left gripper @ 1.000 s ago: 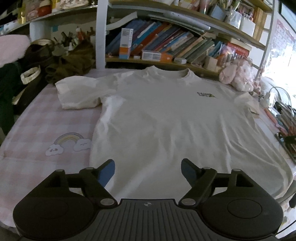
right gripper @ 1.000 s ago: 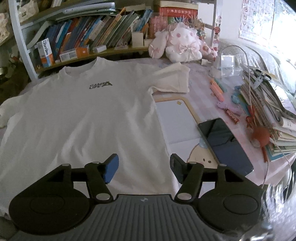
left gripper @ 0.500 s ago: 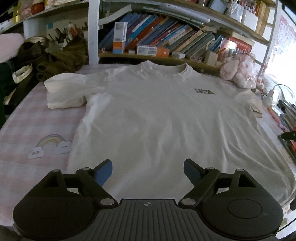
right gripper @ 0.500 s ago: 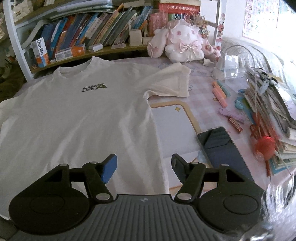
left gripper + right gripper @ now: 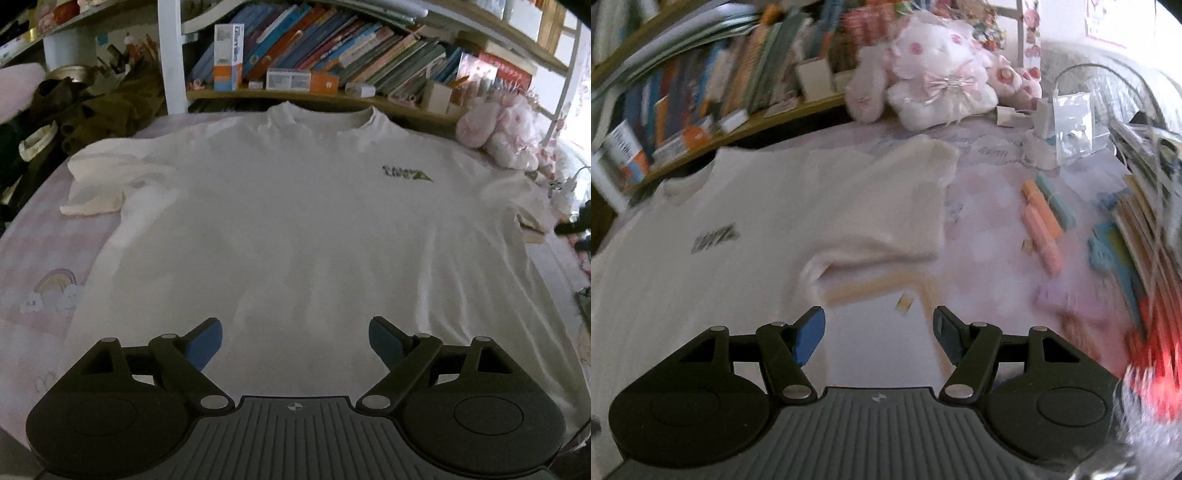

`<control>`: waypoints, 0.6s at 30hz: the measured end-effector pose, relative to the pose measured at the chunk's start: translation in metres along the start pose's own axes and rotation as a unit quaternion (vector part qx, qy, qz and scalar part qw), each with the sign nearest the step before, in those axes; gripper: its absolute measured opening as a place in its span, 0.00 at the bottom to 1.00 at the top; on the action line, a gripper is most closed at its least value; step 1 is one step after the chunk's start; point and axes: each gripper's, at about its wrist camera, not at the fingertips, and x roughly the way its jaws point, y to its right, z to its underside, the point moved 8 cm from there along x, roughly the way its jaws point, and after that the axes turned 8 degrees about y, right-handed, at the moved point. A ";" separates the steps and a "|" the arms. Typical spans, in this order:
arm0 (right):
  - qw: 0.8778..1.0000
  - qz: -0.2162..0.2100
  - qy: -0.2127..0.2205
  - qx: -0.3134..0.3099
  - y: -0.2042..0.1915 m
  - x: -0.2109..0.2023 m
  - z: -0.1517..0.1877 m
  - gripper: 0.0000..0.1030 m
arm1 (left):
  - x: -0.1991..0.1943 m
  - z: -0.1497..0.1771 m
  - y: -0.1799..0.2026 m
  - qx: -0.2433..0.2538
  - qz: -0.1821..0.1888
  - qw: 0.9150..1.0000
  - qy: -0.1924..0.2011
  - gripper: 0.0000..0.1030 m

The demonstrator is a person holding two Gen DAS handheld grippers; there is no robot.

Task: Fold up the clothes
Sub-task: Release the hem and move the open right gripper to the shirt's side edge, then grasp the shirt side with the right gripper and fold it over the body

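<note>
A white T-shirt [image 5: 295,229] with a small chest print lies flat, face up, on the pink checked tablecloth, collar toward the bookshelf. My left gripper [image 5: 295,334] hovers over the shirt's lower middle, jaws wide apart, nothing between them. In the blurred right wrist view the same T-shirt [image 5: 720,229] fills the left side and its right sleeve [image 5: 894,206] spreads outward. My right gripper [image 5: 877,328] is open over the cloth just beside the shirt's edge below that sleeve, holding nothing.
A bookshelf [image 5: 332,48] runs along the back. Dark clothes [image 5: 85,110] pile at the left, and a pink plush toy [image 5: 934,77] sits behind the right sleeve. Highlighters [image 5: 1041,221] and a stack of books [image 5: 1145,229] crowd the right side.
Both grippers have moved. The left one has slid across to the shirt's middle with its jaws a little wider. The right one has gone forward toward the right sleeve; the phone has left its view.
</note>
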 end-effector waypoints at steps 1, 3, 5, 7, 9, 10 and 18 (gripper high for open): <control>1.000 -0.002 -0.002 0.009 0.009 0.010 -0.009 0.60 | 0.000 0.002 0.003 -0.001 -0.003 1.000 -0.005 0.86; 1.000 -0.006 -0.006 0.028 0.026 0.029 -0.026 0.60 | -0.002 0.004 0.008 -0.002 -0.018 1.000 -0.013 0.86; 0.999 -0.011 -0.012 0.050 0.043 0.048 -0.041 0.60 | -0.004 0.006 0.010 -0.007 -0.037 0.999 -0.018 0.86; 0.998 -0.013 -0.015 0.062 0.055 0.064 -0.052 0.60 | -0.006 0.008 0.010 -0.015 -0.052 0.998 -0.024 0.86; 0.997 -0.014 -0.017 0.068 0.064 0.078 -0.061 0.59 | -0.006 0.009 0.009 -0.024 -0.063 0.997 -0.029 0.86; 0.997 -0.016 -0.018 0.070 0.066 0.083 -0.063 0.59 | -0.006 0.010 0.009 -0.029 -0.069 0.997 -0.031 0.86; 0.995 -0.036 -0.013 0.089 0.071 0.108 -0.074 0.45 | -0.001 0.010 0.020 -0.018 -0.083 0.995 -0.044 0.86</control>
